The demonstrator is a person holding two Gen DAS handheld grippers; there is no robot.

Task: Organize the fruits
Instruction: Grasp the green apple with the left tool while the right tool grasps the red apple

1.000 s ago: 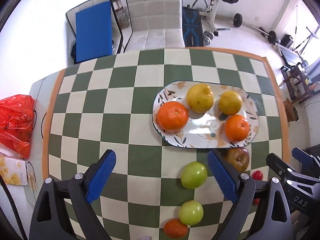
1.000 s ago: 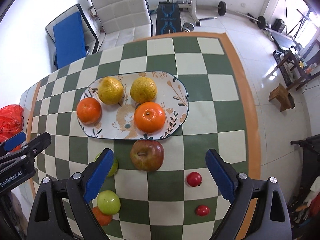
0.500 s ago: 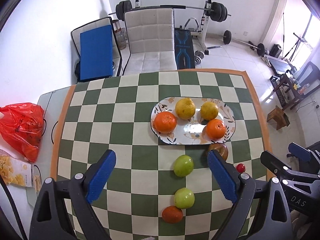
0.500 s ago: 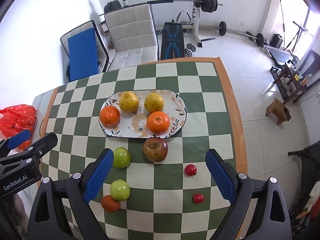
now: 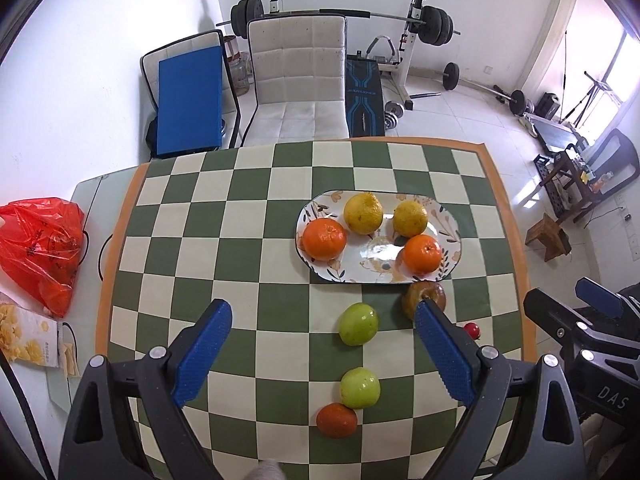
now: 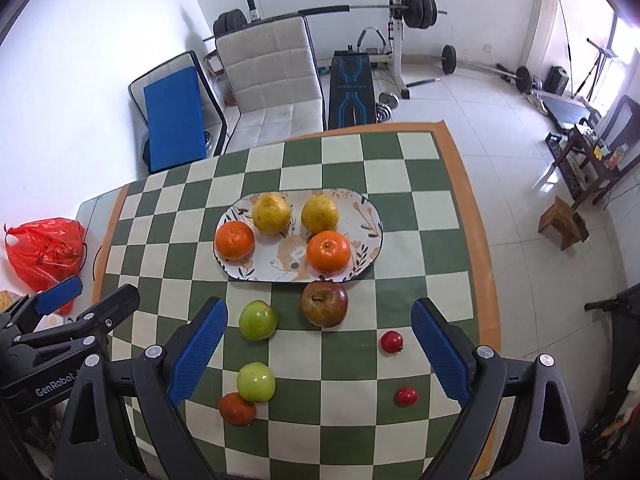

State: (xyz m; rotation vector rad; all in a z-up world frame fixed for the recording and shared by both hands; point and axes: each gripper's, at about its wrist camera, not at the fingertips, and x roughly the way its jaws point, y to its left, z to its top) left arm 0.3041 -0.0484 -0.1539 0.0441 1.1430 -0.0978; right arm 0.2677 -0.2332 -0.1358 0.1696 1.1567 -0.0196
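An oval floral plate [image 5: 448,220] [image 6: 370,216] on the checkered table holds two oranges [image 5: 324,239] [image 6: 329,251] and two yellow citrus fruits [image 5: 363,213] [image 6: 272,213]. In front of the plate lie a red-brown apple [image 6: 324,303] [image 5: 420,294], two green apples [image 5: 358,323] [image 6: 258,319], a small orange fruit [image 5: 337,420] [image 6: 237,409] and two small red fruits [image 6: 391,341]. My left gripper [image 5: 322,354] hangs open high above the near fruits. My right gripper [image 6: 318,354] is open too, empty, above the same spot.
A red plastic bag [image 5: 40,248] and a snack packet [image 5: 24,336] lie on the glass table end at the left. Beyond the table stand a white chair [image 5: 298,80], a blue-padded chair [image 5: 188,102] and a weight bench [image 5: 364,96]. A wooden stool [image 6: 562,222] is at the right.
Both grippers have risen and pulled back from the table, so the plate and fruits look smaller and more of the room shows. No fruit has moved.
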